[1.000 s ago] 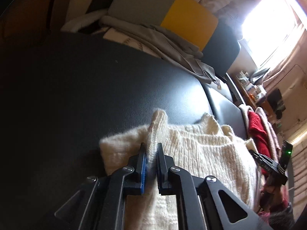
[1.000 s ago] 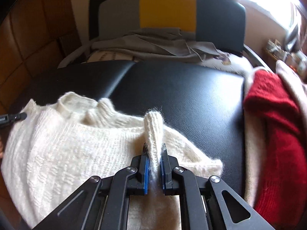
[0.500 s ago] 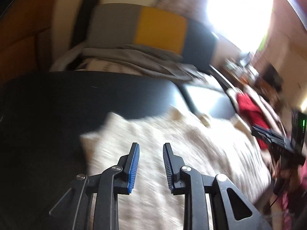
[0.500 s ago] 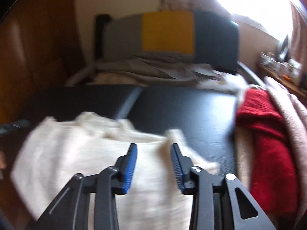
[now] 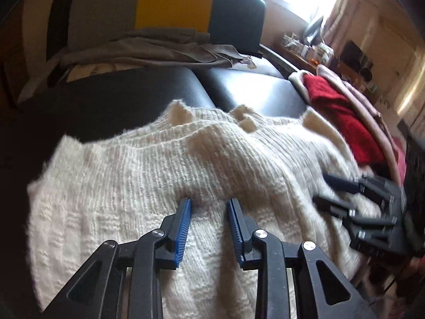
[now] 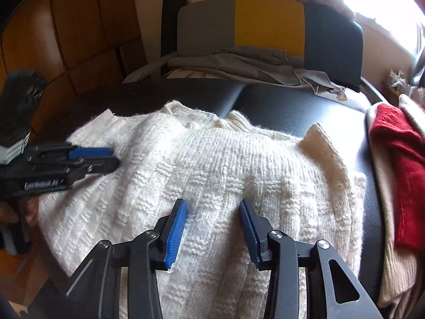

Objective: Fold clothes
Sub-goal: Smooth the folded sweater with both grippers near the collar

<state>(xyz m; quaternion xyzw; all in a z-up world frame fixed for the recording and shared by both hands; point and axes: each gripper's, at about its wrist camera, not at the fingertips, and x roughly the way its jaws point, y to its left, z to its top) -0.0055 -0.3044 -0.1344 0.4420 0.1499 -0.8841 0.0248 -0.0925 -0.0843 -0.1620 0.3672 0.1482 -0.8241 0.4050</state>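
Two grippers hover over a cream knitted sweater [image 5: 148, 186] spread flat on a black padded bench [image 5: 252, 90]. Jaws of the left gripper [image 5: 209, 204] have just been closing slightly yet stand apart, nothing pinched between them. Those of the right gripper [image 6: 213, 204] have just been opening and stand apart, also empty. A red knit [image 6: 398, 164] lies beside the sweater, and grey clothes [image 6: 239, 66] are heaped against a grey, yellow and dark backrest [image 6: 268, 24].

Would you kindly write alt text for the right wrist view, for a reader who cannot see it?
A cream sweater lies on a black seat, with the open right claw over it holding nothing. The left claw reaches in from the left edge, and a red garment lies at the right.
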